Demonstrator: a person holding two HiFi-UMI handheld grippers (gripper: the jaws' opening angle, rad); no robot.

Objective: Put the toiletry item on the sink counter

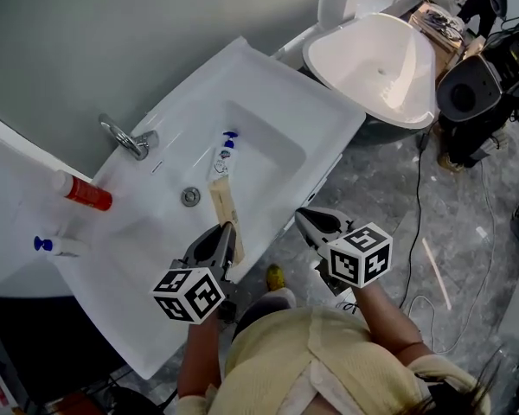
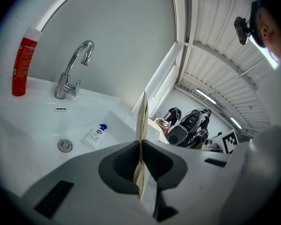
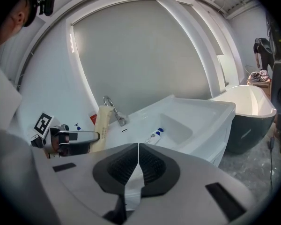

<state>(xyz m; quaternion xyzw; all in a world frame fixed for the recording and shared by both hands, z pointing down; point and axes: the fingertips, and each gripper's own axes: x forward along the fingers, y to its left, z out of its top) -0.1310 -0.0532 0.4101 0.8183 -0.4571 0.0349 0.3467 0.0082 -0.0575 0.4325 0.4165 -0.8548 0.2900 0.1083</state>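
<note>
My left gripper [image 1: 227, 233] is shut on the lower end of a flat beige tube [image 1: 224, 207], which stands out over the basin of the white sink [image 1: 277, 102]. The left gripper view shows the beige tube [image 2: 141, 121] edge-on, pinched between the jaws. A white tube with a blue cap [image 1: 223, 157] lies in the basin near the drain [image 1: 190, 197]. On the counter's left stand a red tube [image 1: 86, 194] and a small blue-capped item [image 1: 54, 246]. My right gripper [image 1: 303, 218] hangs shut and empty off the sink's front edge.
The chrome faucet [image 1: 125, 137] rises at the back of the sink. A white freestanding tub [image 1: 381, 59] stands to the right, with black equipment [image 1: 469, 93] and cables on the grey floor beyond it. A black bin [image 1: 35, 335] sits lower left.
</note>
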